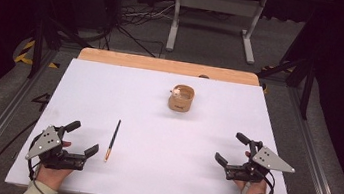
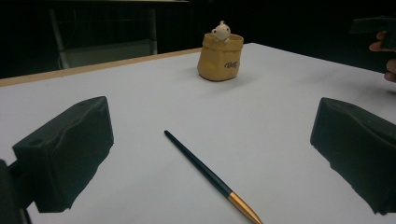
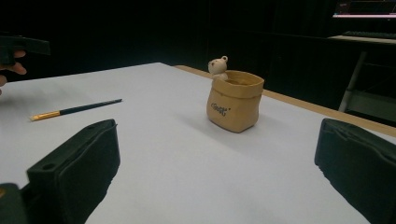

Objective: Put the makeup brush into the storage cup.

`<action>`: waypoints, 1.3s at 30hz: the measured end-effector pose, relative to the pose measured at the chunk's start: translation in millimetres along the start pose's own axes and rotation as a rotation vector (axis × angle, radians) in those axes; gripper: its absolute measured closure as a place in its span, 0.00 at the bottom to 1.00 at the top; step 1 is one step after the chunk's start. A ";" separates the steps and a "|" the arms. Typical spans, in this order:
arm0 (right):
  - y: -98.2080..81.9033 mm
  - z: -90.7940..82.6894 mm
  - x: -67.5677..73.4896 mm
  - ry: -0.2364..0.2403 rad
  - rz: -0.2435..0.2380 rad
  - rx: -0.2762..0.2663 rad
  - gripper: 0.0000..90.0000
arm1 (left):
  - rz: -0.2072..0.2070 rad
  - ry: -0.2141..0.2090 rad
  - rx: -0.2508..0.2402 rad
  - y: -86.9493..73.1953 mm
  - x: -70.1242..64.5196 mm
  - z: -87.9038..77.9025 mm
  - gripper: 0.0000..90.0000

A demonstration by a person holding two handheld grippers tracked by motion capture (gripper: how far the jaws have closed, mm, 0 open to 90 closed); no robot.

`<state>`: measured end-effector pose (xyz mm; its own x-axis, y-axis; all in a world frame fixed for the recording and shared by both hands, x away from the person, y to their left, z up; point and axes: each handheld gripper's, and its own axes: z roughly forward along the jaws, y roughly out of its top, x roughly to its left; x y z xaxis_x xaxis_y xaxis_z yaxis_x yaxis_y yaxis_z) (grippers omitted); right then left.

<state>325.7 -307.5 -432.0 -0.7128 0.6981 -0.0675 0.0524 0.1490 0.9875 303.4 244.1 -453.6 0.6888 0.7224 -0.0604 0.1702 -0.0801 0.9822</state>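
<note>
A dark pen with a gold end (image 1: 112, 140) lies on the white table (image 1: 156, 125), left of centre; it also lies between and ahead of my left gripper's jaws (image 2: 210, 175). A tan pot with a small bear figure on its rim (image 1: 181, 98) stands upright at the back centre, seen too as the tan pot (image 2: 220, 56) and the tan pot (image 3: 234, 99). My left gripper (image 1: 81, 137) rests at the front left, open and holding nothing. My right gripper (image 1: 232, 148) rests at the front right, jaws wide open, nothing between them.
A wooden strip (image 1: 169, 66) runs along the table's far edge. Beyond it stand a grey metal frame (image 1: 216, 17) and cables on the floor. Dark stands flank the table on both sides.
</note>
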 end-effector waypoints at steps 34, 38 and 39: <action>-0.1 7.4 -1.3 0.030 -0.002 -0.060 0.00 | 0.006 -0.024 -0.009 32.9 -1.8 27.1 0.00; 0.9 4.1 -1.2 0.012 -0.011 -0.072 0.00 | 0.038 -0.008 0.056 37.5 -5.4 35.2 0.00; 1.2 3.3 -1.2 0.009 -0.010 -0.077 0.00 | 0.055 0.001 0.072 39.7 -7.1 36.7 0.00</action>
<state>328.9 -305.9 -431.2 -0.7191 0.6907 -0.0766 -0.0082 0.1018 0.9948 331.2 210.5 -420.7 0.6982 0.7159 -0.0064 0.1819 -0.1688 0.9687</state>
